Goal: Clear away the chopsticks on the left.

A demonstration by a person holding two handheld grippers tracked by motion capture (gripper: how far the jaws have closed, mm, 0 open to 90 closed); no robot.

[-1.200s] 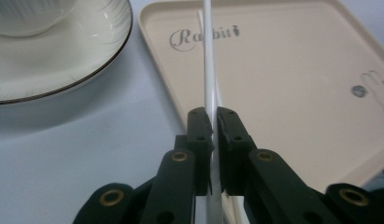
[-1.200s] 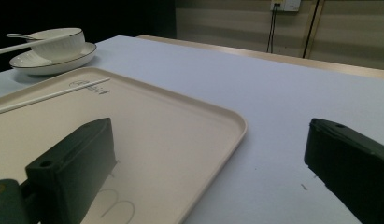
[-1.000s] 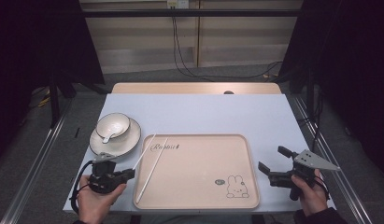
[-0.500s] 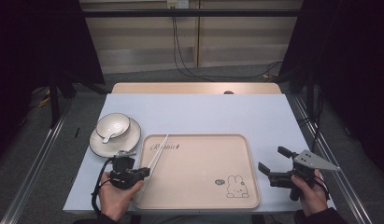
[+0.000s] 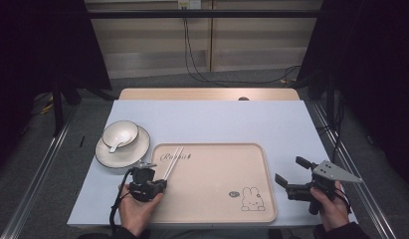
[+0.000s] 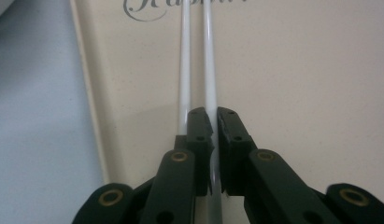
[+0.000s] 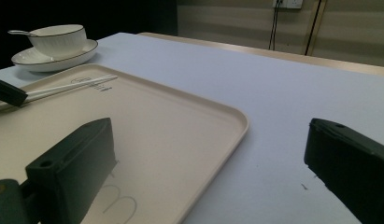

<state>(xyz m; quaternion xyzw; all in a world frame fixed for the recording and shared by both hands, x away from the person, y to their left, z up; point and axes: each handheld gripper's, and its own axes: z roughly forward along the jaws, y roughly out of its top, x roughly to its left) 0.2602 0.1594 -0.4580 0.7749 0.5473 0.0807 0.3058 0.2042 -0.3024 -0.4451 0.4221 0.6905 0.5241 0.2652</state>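
Chopsticks (image 6: 195, 60) point straight away lengthwise

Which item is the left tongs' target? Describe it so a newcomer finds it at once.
Start at the beige rabbit tray in the middle of the table. In its far-left corner, over the script lettering, lie the white chopsticks, their near ends in the shut left tongs. They are the thin straight pair; the neighbouring bowl and saucer are round.

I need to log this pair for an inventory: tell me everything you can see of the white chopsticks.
The white chopsticks are two slim, smooth, glossy sticks, plastic or ceramic by their look. They lie side by side, nearly parallel, over the left part of the beige tray, their far ends by its printed script. The left gripper is shut on their near ends; one stick runs between its pads, the other beside them.
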